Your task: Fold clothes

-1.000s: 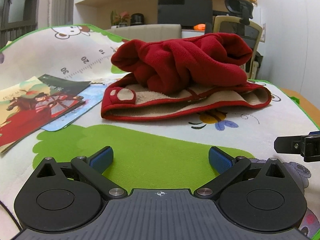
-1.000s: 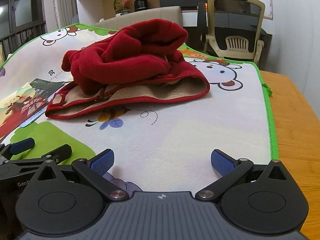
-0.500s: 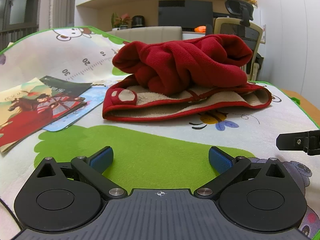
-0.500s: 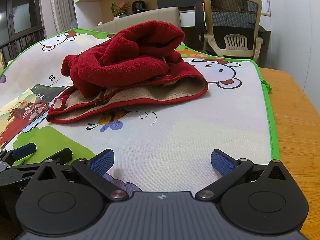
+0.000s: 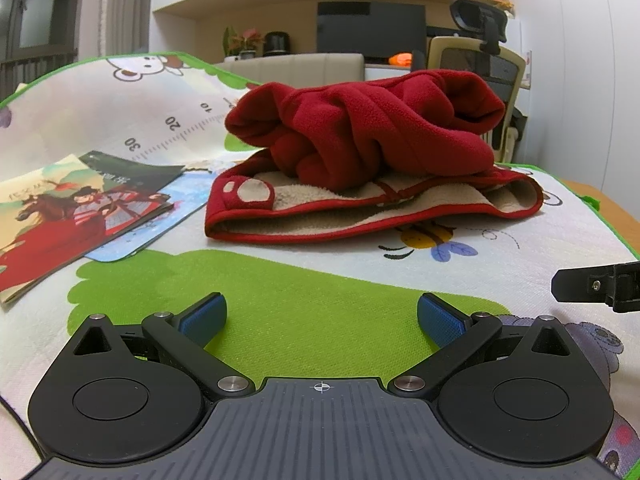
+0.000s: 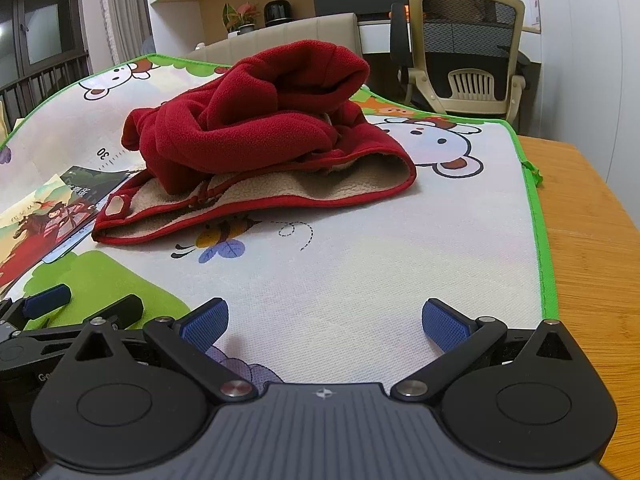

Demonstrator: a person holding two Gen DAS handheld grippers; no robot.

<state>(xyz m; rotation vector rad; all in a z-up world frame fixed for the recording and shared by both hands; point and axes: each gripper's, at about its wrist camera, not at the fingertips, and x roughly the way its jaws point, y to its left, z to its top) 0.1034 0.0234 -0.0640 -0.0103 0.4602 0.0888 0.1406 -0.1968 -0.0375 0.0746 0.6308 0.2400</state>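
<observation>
Clothes here are one red fleece garment (image 5: 360,148), lying in a bunched heap near the middle of the printed play mat (image 5: 280,272) that is covering the bench (image 6: 592,220); its cream lining is showing along the near hem, and the red bulk is sitting crumpled on top rather than flat. Compared with a second ago, the garment is keeping the same shape and place, while both views are drawing slightly back and up, so it is sitting a little farther off in each. Both tools are hovering low over the mat, short of the cloth and touching none of it. The left tongs (image 5: 322,316) are spread wide over the green patch with nothing between the blue pads, and the right tongs (image 6: 326,322) are likewise spread and empty, just beside them. A few picture books (image 5: 76,208) are lying to the left of the garment, one tucked close to its hem. Judging by the heap, the garment is not lying folded, and the small retreat is changing nothing about that.
</observation>
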